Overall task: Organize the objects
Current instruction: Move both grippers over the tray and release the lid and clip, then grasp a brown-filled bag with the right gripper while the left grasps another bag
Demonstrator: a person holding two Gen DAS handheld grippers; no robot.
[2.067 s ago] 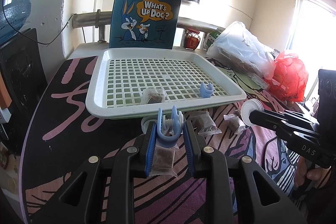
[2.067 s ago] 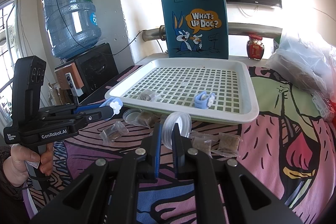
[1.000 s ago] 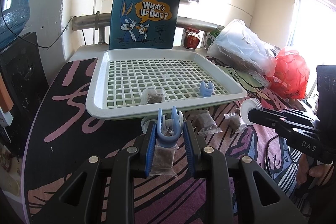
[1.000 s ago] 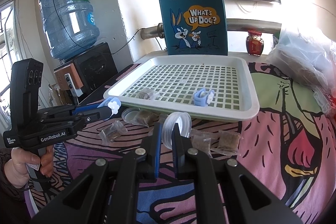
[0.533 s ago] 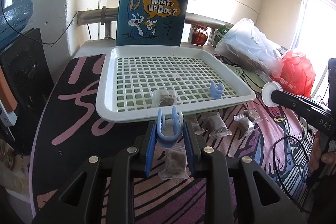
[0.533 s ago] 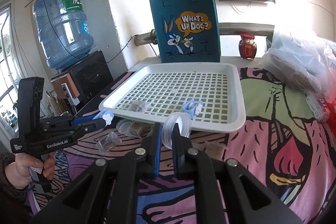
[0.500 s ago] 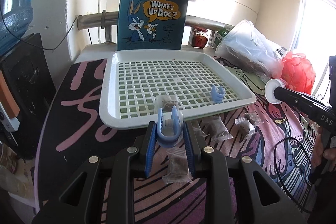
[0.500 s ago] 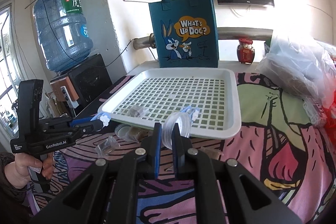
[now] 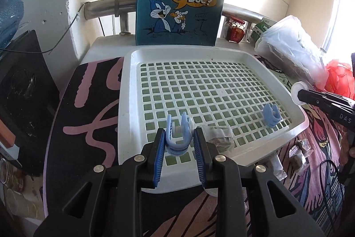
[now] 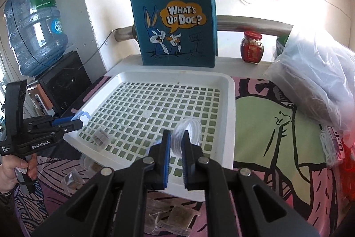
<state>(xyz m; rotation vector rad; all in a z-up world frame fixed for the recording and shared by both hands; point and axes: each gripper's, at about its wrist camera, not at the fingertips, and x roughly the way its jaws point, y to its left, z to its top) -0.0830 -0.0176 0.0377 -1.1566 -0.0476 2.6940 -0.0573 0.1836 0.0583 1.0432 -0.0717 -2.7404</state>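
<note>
**Both tongs loaded and held over the near end of the tray**

My left tongs [image 9: 179, 143] are clamped on a blue clip [image 9: 177, 137], the blue pads pressing its two sides so that its prongs point away from me. I hold it by the closed end because that part fills the gap squarely and keeps the clip from twisting. It hangs over the near left part of the white slotted tray [image 9: 221, 52], which I judge to be the collecting place for the task.

My right tongs [image 10: 176, 141] are closed tight on a clear round lid [image 10: 188, 132], pinched by its thin rim. The lid therefore stands on edge above the pads, over the near right part of the tray [image 10: 228, 103]. An edge grip suits a flat, shallow piece that offers no other purchase.

Already lying in the tray are a second blue clip [image 9: 271, 116] near its right wall and a clear packet of brown contents [image 9: 219, 137] just right of my left tongs. That fits my reading that loose items are being gathered here.

Outside the tray, on the patterned worktop [image 10: 266, 137], more small packets [image 10: 173, 217] lie below the tray's near rim, with another [image 10: 72, 179] to the left; these appear still to be sorted.

Behind the tray stands a blue cartoon tote bag [image 10: 175, 21], upright against the wall, with a red-capped jar [image 10: 252, 47] to its right. Neither seems involved in this step.
</note>
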